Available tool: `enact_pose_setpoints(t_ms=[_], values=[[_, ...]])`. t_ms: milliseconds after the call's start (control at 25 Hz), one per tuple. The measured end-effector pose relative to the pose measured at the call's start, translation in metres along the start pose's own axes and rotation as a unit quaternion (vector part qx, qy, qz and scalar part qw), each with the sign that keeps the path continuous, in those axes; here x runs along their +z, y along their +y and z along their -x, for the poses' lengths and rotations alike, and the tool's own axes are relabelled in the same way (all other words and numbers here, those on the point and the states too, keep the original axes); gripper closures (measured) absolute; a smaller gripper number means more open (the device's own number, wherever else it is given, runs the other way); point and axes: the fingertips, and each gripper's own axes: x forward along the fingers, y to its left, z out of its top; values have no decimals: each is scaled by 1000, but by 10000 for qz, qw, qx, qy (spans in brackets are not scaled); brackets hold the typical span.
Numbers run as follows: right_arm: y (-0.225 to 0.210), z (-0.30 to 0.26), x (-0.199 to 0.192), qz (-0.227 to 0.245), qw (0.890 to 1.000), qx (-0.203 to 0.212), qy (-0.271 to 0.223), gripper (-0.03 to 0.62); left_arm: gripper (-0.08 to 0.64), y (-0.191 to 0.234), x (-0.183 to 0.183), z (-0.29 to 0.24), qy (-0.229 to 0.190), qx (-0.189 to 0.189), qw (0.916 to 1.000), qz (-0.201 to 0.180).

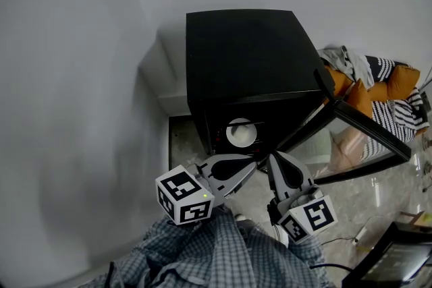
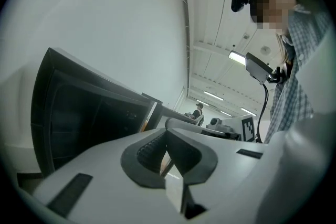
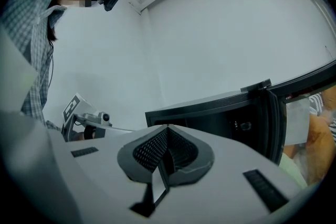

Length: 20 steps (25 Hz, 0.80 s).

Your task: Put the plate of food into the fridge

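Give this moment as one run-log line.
plate: in fridge | door: open | left gripper: shut, empty | right gripper: shut, empty

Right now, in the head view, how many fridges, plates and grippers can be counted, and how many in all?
fridge: 1
plate: 1
grippers: 2, the left gripper and the right gripper
Total: 4

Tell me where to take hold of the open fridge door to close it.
Grip the fridge door at its free end, farthest from the hinge, coming from its outer side with the right gripper. It stands swung wide, so that end probably gives most leverage.
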Motion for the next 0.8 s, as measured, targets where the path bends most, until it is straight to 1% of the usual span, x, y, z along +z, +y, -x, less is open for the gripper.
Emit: enact_pose_setpoints(t_ms=[80,240,480,600,720,800], values=[[1,-1,-1,20,10000,27,18,586,552,0,-1,0,-15,-19,10000,74],[4,-1,-3,24,10000,57,68,586,552,-3,-3,-1,22,-33,10000,72],[4,-1,-7,-71,9998,109,133,586,552,-4,-5,-3,54,-60,9999,108],[5,-2,-6,-196,9996,160,92,586,552,-4,-6,-3,64,-65,9999,123],[3,0,-9,-149,9997,115,164,586,552,-4,-5,-3,63,-82,9999,138],[5,-1,-10,-220,9995,139,159,586,552,-3,-6,0,65,-62,9998,163]])
